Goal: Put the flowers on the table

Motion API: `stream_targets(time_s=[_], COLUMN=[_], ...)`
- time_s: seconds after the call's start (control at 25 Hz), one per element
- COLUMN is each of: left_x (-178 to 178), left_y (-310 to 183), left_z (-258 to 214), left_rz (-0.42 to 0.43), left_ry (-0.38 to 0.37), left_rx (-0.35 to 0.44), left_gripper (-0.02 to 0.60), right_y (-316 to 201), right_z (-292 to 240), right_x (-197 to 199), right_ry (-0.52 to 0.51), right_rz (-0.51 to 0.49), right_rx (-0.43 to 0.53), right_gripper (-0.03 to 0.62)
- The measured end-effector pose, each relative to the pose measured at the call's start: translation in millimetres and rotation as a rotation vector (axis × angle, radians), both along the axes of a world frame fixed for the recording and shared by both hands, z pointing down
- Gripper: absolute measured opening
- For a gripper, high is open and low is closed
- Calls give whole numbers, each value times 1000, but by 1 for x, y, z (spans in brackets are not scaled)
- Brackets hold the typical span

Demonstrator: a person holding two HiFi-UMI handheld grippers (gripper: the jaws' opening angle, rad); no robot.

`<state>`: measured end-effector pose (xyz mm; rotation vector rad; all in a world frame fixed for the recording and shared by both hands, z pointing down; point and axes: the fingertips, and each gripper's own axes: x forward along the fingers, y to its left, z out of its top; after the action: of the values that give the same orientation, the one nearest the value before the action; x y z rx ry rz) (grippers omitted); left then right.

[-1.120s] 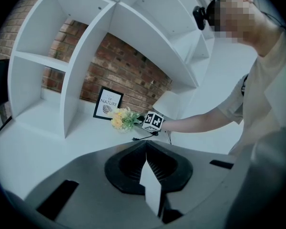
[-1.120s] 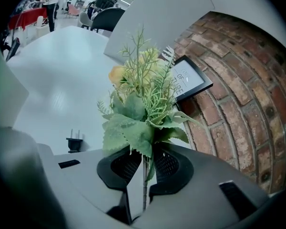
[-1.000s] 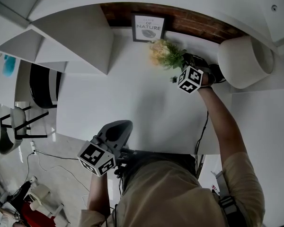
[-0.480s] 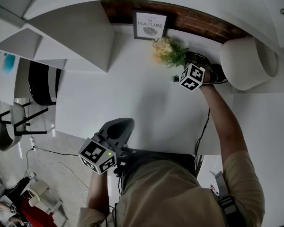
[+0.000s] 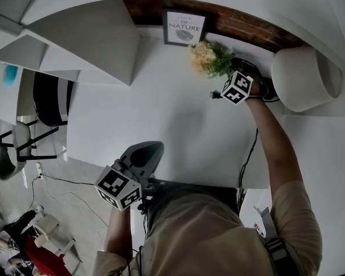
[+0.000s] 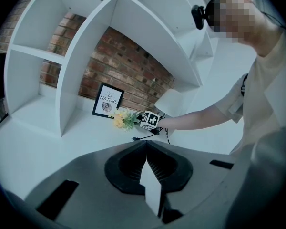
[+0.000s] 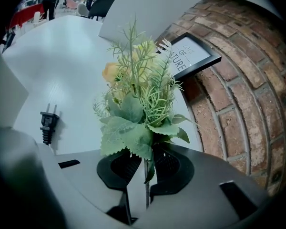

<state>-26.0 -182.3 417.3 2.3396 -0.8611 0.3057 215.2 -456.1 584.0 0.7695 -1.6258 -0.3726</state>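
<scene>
Flowers: the artificial bouquet (image 7: pixel 136 104), yellow blooms among green leaves and sprigs, stuck out ahead of the right gripper (image 7: pixel 146 175) over the far part of the white table (image 5: pixel 161 114). It was just beside the framed print (image 5: pixel 186 27) and near the brick wall (image 7: pixel 238 94).
Right gripper: its jaws were clamped on the bouquet's thin stem, which ran down between them.
Left gripper: the left gripper (image 6: pixel 148 175) had its jaws together with nothing between them. It was held low by the table's near edge, well apart from the flowers.
Done so far: the flowers were in the grip and over the table top, so the carrying looked nearly complete.
Left to do: by my judgement, the bouquet had yet to be set on the table, the jaws opened and the gripper drawn clear. Whether any leaf already touched the surface could not be told.
Nearby: a black power plug (image 7: pixel 46 123) lay on the table beside the bouquet, and a pale lampshade (image 5: pixel 302 76) stood close to the right gripper.
Writing: the print read "OF NATURE" in capitals above a leaf drawing; a smaller line above it was too small to read.
Other marks: the gripper cubes bore black-and-white square markers, no words.
</scene>
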Motion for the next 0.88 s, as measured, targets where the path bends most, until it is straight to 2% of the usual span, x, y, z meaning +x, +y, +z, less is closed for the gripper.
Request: stream_targets(time_s=[0.88], left_x=[-1], left_y=[-9], left_z=[8], left_rz=[-16], left_ry=[-17], left_rx=[-30], left_gripper=[9], right_y=[-30], right_z=[8], right_x=[24], right_ry=[-22], right_rz=[104], right_rx=[12], right_gripper=[66])
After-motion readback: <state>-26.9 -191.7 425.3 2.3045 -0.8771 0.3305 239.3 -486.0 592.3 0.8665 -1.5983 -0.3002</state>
